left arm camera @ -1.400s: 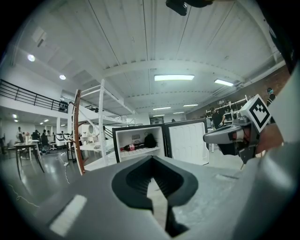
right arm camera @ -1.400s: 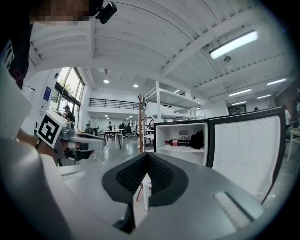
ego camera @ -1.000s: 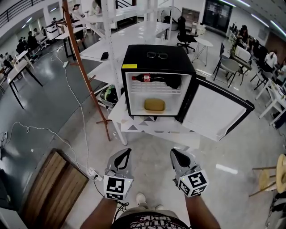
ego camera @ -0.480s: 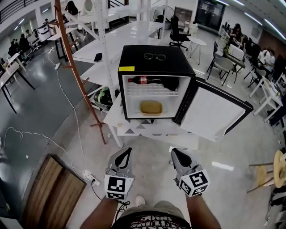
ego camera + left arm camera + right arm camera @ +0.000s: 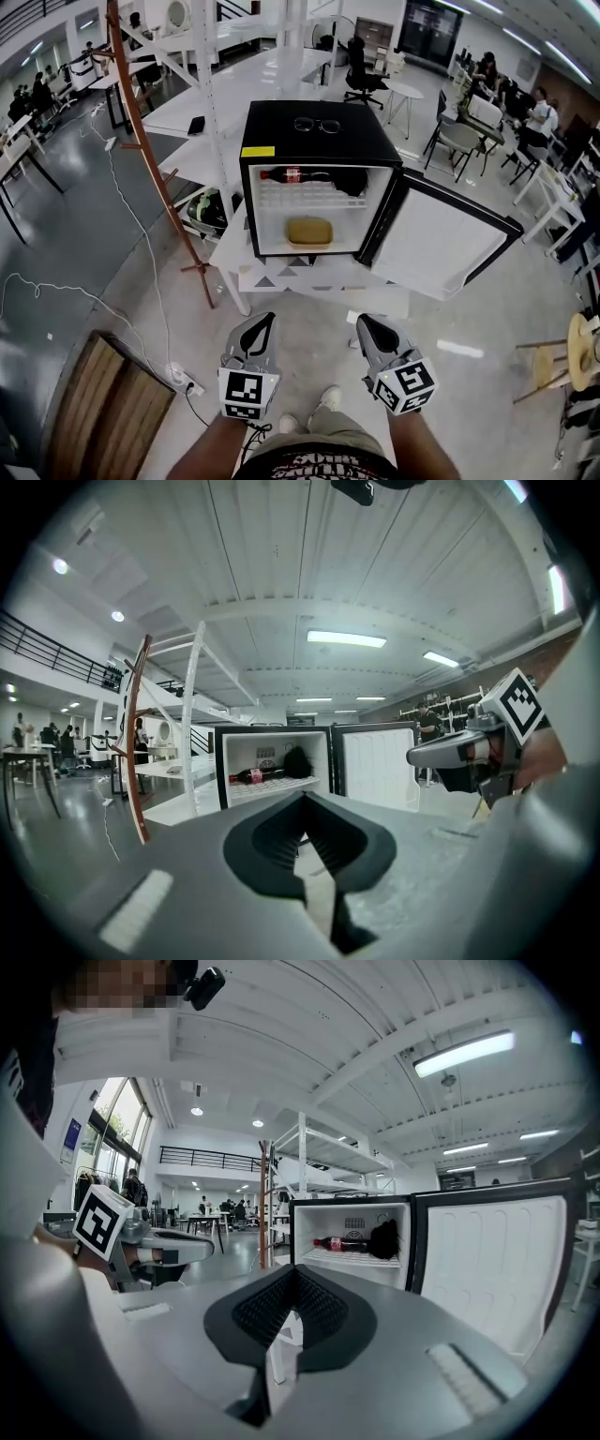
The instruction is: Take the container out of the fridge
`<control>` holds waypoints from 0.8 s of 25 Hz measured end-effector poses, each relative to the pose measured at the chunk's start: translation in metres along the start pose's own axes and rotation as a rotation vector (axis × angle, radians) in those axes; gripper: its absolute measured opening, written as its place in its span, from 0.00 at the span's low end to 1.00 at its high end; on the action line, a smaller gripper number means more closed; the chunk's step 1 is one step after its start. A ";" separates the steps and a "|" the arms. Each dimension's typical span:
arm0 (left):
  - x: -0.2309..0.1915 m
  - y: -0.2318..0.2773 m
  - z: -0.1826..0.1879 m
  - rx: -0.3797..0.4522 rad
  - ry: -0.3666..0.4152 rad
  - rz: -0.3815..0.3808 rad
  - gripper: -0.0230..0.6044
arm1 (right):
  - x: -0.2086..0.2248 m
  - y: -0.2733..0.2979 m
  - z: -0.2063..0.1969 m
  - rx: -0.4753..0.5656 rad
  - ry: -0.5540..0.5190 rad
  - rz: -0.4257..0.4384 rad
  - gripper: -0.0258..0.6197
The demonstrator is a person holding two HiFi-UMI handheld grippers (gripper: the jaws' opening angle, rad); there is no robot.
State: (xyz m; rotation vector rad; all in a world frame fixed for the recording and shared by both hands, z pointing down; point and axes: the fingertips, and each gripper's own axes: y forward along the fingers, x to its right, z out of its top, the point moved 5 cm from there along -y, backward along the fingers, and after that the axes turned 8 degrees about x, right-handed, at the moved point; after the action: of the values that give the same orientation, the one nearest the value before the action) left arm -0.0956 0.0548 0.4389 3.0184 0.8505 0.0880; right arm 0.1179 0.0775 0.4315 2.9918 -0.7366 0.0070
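Sitting low inside the open fridge (image 5: 314, 142) is the container (image 5: 309, 231), a bottle (image 5: 286, 174) shelved above. Well back, left gripper (image 5: 266, 321) and right gripper (image 5: 365, 322) hold nothing, fingers (image 5: 272, 841) pressed together. White counter (image 5: 246, 270), grey floor (image 5: 309, 352), busy room.

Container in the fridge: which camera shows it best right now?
The head view: the tan container sits unobstructed on the lower level of the open fridge. Both gripper views show only the upper shelf with the cola bottle; the left gripper and right gripper themselves block the lower level.

Smooth black fridge (image 5: 281, 131), white plastic door lining (image 5: 431, 239), glossy grey floor (image 5: 66, 244)
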 end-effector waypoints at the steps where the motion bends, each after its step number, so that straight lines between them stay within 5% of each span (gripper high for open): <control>1: 0.000 0.001 -0.001 -0.001 -0.005 0.000 0.04 | 0.001 0.001 0.000 -0.002 0.001 0.001 0.08; 20: -0.005 0.023 -0.026 -0.049 -0.036 0.018 0.04 | 0.020 0.020 -0.026 -0.063 0.036 0.043 0.08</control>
State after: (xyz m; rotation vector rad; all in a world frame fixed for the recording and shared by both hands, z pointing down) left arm -0.0893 0.0326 0.4647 2.9724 0.8069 0.0540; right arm 0.1263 0.0519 0.4590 2.9081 -0.7813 0.0384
